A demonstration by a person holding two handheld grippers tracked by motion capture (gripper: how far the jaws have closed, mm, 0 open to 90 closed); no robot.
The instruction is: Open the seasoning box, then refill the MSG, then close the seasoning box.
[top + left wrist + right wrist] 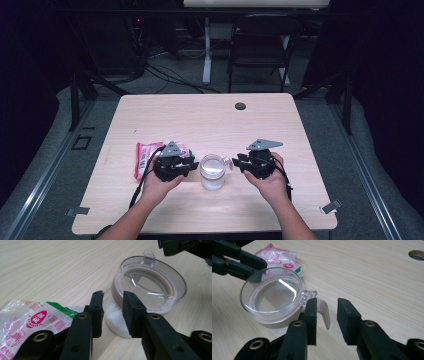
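- 2 claws flank 1 clear mug [213, 171] that stands upright on the table [200, 115], the left claw [193, 165] on its left, the right claw [235, 163] on its right, both near it and about equally close
- 1 relation decides the coming move: the mug's handle [323, 312] sticks out sideways toward the right claw [326, 315], and in the right gripper view it lies just ahead of the gap between the 2 jaws, nearer the left jaw, with its long axis curving downward from the rim
- The right claw is released: its jaws stand apart, no pad presses on the handle, and my judgement is that a short push forward would put the handle between them
- In the left gripper view the left claw [113, 305] points at the mug's side wall, the mug [147, 287] lying ahead and slightly right of the gap; its jaws stand partly apart and grip nothing, and the gap looks much narrower than the mug's body, so it seems fit only to steady the wall or take the rim
- The mug holds something white at its bottom; a clear lid or inner rim [150, 277] with a small tab sits at its mouth
- 1 pink and white snack packet [145, 157] lies flat on the table left of the mug, under and behind the left hand [160, 182], touching nothing of the mug that I can see
- Nothing stands between either claw and the mug; the right hand [270, 182] has bare table around it, and a round cable hole [240, 106] lies well apart at the far edge
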